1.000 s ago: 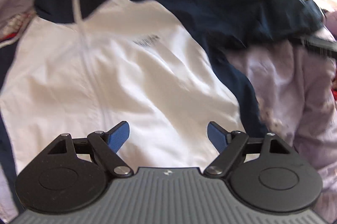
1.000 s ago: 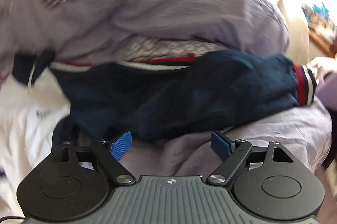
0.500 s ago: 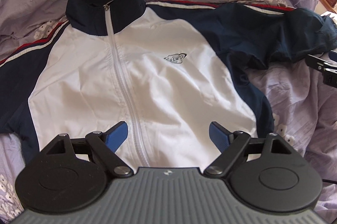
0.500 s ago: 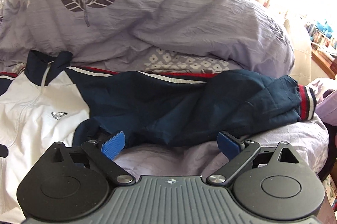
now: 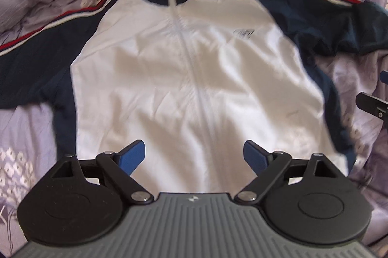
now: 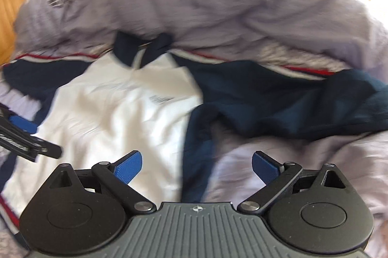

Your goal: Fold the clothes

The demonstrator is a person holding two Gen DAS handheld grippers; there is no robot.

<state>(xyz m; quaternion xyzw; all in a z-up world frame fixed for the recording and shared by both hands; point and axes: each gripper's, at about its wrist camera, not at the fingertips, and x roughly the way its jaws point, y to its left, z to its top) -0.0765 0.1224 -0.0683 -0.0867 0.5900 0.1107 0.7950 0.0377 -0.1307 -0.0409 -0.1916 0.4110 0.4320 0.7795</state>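
A white and navy zip jacket (image 5: 194,68) is spread face up on a lilac bed cover (image 5: 29,132). Above it, the left gripper (image 5: 194,156) and right gripper (image 6: 196,165) are seen empty, their jaws widening.

Flat jacket (image 5: 189,78) open to approach, bunched duvet (image 6: 194,5) blocking beyond collar, bedsheet (image 6: 303,161) free rightward

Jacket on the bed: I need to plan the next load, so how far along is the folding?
Done: jacket lies flat, zipped, front up. In hand: nothing; left gripper and right gripper are opening, empty. Left: sleeves and body unfolded.
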